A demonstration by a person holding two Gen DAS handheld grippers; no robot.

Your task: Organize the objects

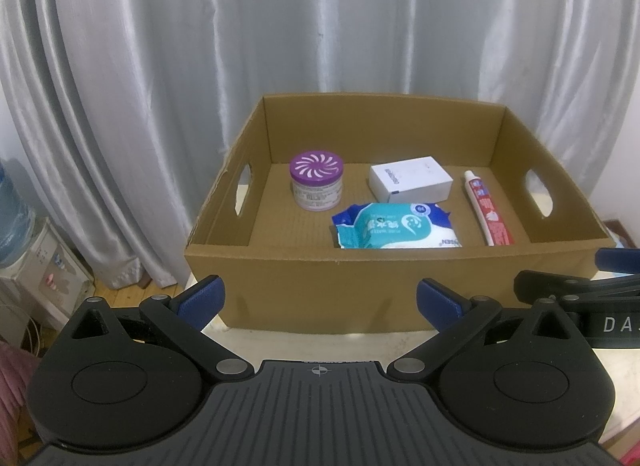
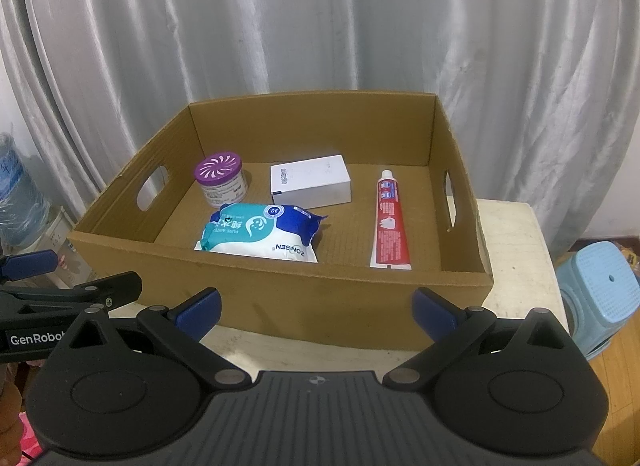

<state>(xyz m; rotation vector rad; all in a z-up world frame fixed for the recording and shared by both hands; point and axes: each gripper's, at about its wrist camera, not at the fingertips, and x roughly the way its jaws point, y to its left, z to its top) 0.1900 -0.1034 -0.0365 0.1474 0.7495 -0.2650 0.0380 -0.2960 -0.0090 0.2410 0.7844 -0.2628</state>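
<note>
Left gripper, right gripper both hovering spread, empty; risking snagging cardboard box near wall reaching 4 items.

the wipes pack in the cardboard box reads "zonsen" upside down along its near edge, with "pure water" at its 9 o'clock end and a round "30" badge toward 12 o'clock. the black body of the left gripper carries "genrobo", cut off. the right gripper shows "da". print on the toothpaste tube, white carton and purple-lidded jar is too small to read.
</note>
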